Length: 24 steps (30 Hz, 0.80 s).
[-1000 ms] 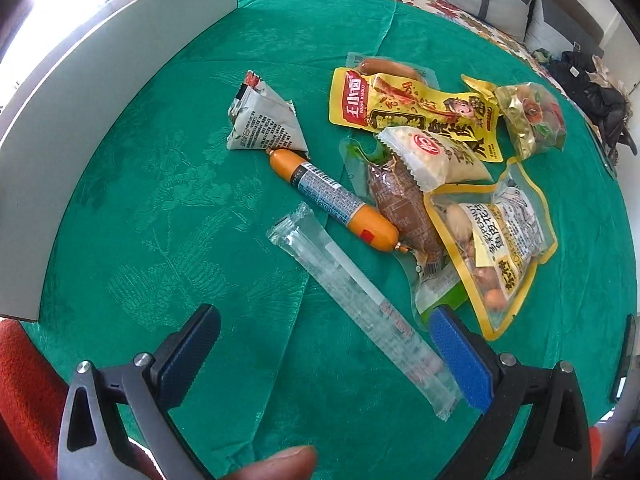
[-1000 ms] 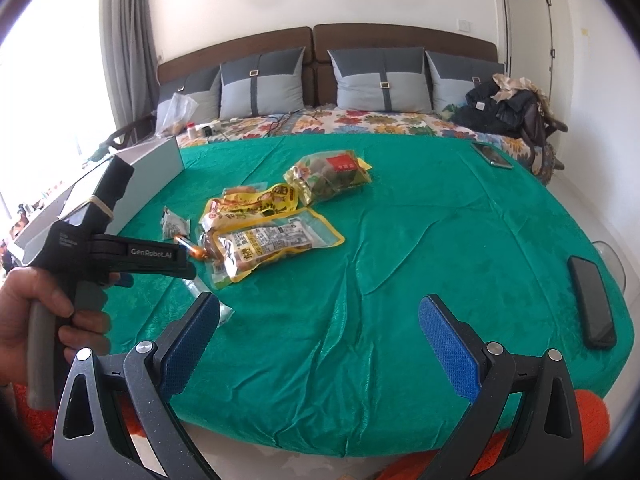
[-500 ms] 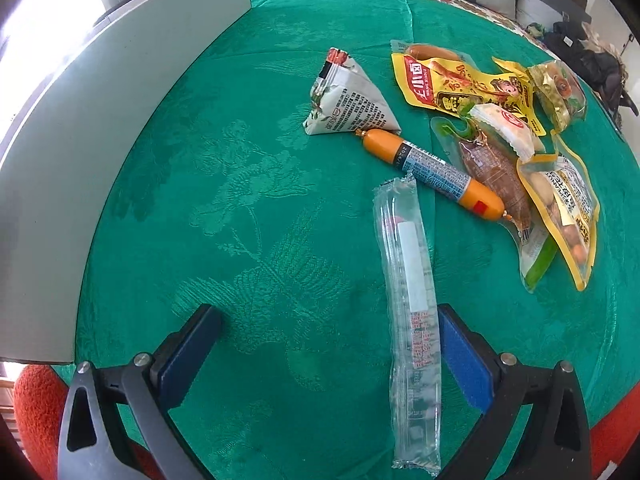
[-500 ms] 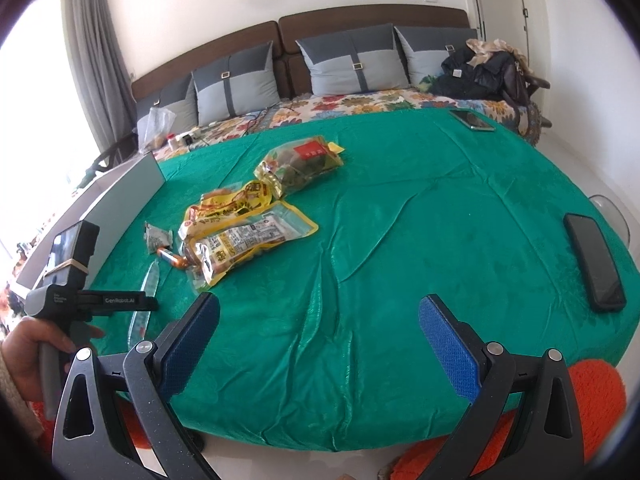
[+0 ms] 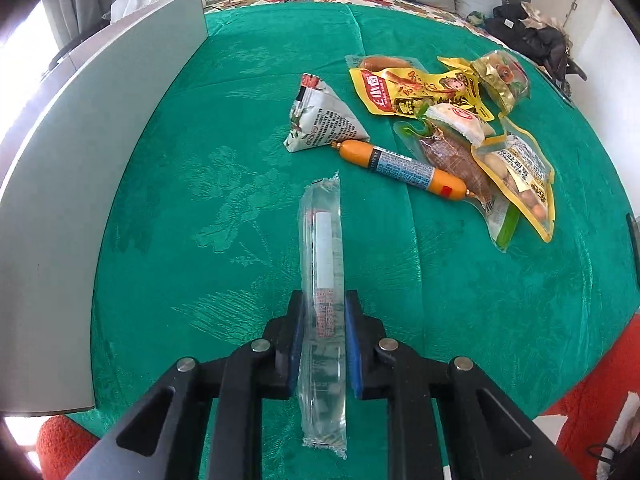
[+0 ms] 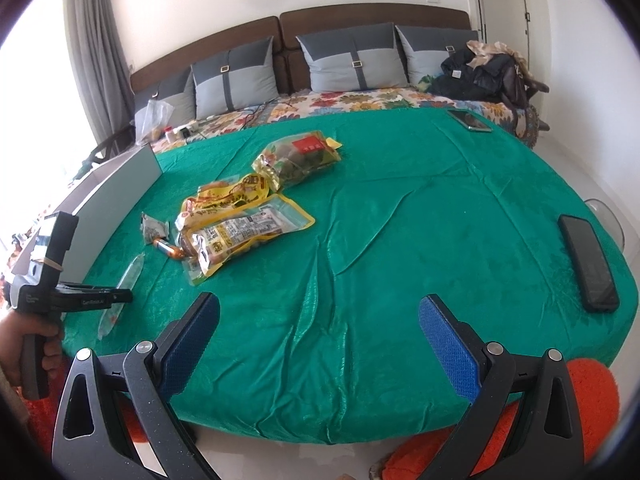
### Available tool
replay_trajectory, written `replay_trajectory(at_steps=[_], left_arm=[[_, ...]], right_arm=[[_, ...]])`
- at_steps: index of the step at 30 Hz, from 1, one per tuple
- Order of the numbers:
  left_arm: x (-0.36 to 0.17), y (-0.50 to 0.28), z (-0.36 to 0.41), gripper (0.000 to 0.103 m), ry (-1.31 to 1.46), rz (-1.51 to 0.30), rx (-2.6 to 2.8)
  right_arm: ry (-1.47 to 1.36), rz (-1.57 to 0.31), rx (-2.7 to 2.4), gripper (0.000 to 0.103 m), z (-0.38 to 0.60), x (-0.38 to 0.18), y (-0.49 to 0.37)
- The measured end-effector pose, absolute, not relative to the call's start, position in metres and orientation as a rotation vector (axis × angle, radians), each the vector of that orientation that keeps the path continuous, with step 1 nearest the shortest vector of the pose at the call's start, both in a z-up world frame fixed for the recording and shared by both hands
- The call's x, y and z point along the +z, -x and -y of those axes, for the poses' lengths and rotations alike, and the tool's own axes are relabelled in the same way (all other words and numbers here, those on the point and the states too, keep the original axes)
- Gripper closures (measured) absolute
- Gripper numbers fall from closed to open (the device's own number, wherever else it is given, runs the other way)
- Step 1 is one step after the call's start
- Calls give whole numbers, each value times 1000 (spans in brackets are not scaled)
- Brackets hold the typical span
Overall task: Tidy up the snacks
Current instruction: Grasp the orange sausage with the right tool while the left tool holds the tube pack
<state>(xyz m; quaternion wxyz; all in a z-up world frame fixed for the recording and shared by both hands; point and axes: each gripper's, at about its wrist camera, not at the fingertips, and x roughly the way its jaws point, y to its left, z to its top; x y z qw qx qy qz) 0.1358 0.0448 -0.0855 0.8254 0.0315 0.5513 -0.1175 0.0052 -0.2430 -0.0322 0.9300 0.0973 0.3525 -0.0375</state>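
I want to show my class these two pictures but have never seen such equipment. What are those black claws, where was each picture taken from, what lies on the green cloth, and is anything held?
A person holds two handheld grippers, each carrying a camera looking along its fingers. In the left view, the left gripper is shut on a clear long snack packet. Beyond lie an orange sausage stick, a triangular packet and yellow snack bags on the green tablecloth. In the right view, the right gripper is open, holding nothing, beside a black phone.

Left hand-held gripper [image 5: 323, 312] newly closed around clear stick packet [image 5: 322, 264]
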Motion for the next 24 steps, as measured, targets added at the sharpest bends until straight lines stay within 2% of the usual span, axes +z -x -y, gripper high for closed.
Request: replay_trajectory(at_steps=[9,15,18,20,21,22,24], left_arm=[[-88,-139,-80,85,-63,-1113,-179],[-90,-138,-93,85,-14,-1094,-206],[-90,-134,-104,85,15,-1084,-218],[-90,-136,-107,85,33,-1082,-225],[-90,-136,-108,85,41,-1082,-226],[-90,-136,-110,85,48,-1082,-231],[-90,-138,-112,85,61,-1083,-239]], right_arm=[[-176,-1011,311,2,172,-62,-57],[185,-941,515,5,80,-43,-142],[287,-987,561,6,44,-56,-188],[312,-1055,550,21,34,-72,-215],[320,-1094,535,47,31,-80,-225],[331,-1130,514,62,32,-88,-234],[348,-1174,483,60,35,-98,-242]])
